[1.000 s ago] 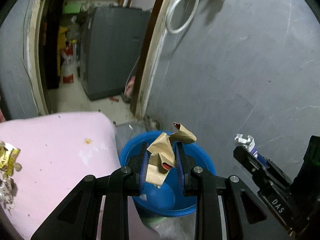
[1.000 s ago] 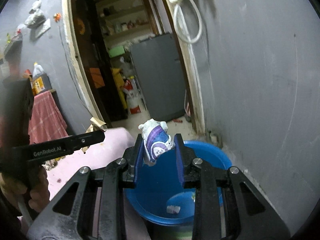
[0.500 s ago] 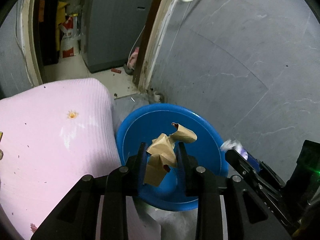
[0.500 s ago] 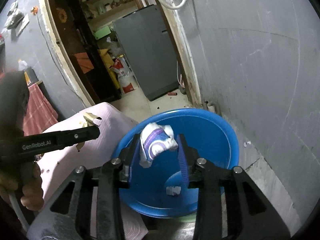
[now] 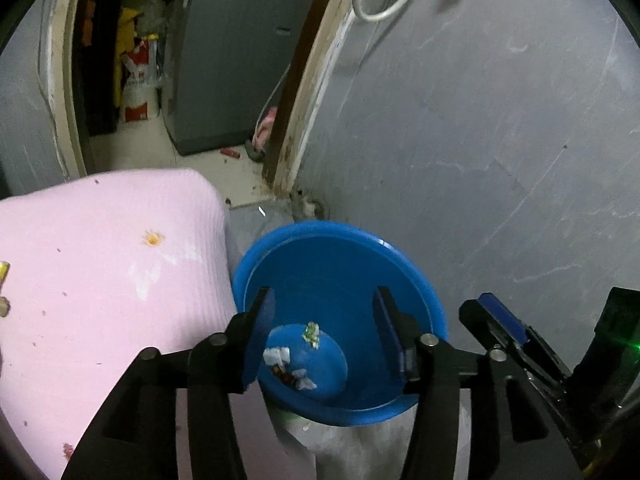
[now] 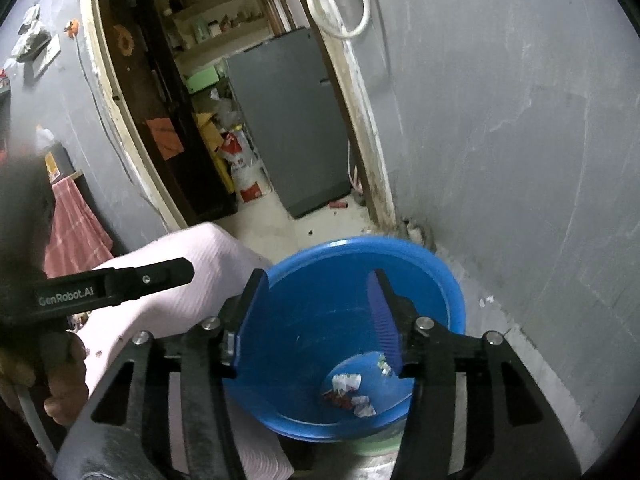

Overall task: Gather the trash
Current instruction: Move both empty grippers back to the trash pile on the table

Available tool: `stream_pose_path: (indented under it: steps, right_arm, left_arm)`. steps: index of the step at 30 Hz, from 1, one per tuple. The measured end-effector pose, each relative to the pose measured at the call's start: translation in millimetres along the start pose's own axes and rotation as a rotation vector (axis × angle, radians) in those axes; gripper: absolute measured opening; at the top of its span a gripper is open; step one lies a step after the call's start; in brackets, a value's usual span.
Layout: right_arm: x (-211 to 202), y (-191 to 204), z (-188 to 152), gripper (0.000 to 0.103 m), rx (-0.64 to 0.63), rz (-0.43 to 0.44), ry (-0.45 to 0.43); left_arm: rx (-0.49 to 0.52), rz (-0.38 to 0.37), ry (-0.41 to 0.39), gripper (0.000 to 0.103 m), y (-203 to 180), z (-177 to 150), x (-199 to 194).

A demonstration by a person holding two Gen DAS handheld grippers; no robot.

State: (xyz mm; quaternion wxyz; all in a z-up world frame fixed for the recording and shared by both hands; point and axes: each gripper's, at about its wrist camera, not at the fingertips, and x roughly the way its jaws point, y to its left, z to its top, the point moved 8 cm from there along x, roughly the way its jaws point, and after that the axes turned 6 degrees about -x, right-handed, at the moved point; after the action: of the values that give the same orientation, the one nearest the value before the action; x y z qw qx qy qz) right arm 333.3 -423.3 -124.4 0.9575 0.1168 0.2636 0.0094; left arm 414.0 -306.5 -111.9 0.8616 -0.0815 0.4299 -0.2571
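Both grippers hung over the blue basin (image 5: 416, 276), so scraps would fall inside. Left gripper (image 5: 322, 334) and right gripper (image 6: 316, 312) jaws were opening, empty. Trash scraps (image 6: 347, 394) lay on basin bottom, right of pink cloth (image 5: 100, 264).

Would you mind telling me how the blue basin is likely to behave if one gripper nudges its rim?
The blue basin looks like thin plastic holding only a few paper scraps, so it is probably light and would slide easily. It seems perched on a narrower green base, so a rim push might tip it.

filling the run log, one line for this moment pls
left gripper: opening, empty | right gripper: opening, empty | blue basin: trash scraps inside
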Motion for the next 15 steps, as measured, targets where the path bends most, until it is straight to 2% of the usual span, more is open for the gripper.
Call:
stream_pose_path:
  steps: [4, 6, 8, 10, 13, 15]
  right_arm:
    - [-21.7, 6.7, 18.5, 0.060, -0.021, -0.019, -0.065]
    - [-32.0, 11.6, 28.0, 0.067, -0.031, -0.025, -0.095]
    - [-45.8, 19.5, 38.6, 0.074, -0.046, -0.029, -0.134]
    - [-59.9, 28.6, 48.8, 0.080, -0.062, -0.029, -0.176]
    - [-80.1, 45.8, 63.7, 0.091, -0.085, -0.025, -0.234]
    - [-95.5, 59.1, 73.1, 0.099, -0.101, -0.014, -0.276]
  left_arm:
    - [-0.005, -0.011, -0.080, 0.059, 0.8, 12.3, -30.6]
    - [-0.005, -0.009, -0.117, 0.065, 0.3, 18.6, -46.3]
    - [-0.004, -0.007, -0.165, 0.075, 2.2, 25.3, -66.3]
    - [0.000, -0.002, -0.219, 0.080, 3.3, 31.9, -88.4]
    - [0.006, 0.016, -0.302, 0.094, 8.2, 40.7, -121.5]
    - [0.008, 0.027, -0.367, 0.096, 14.3, 44.8, -145.5]
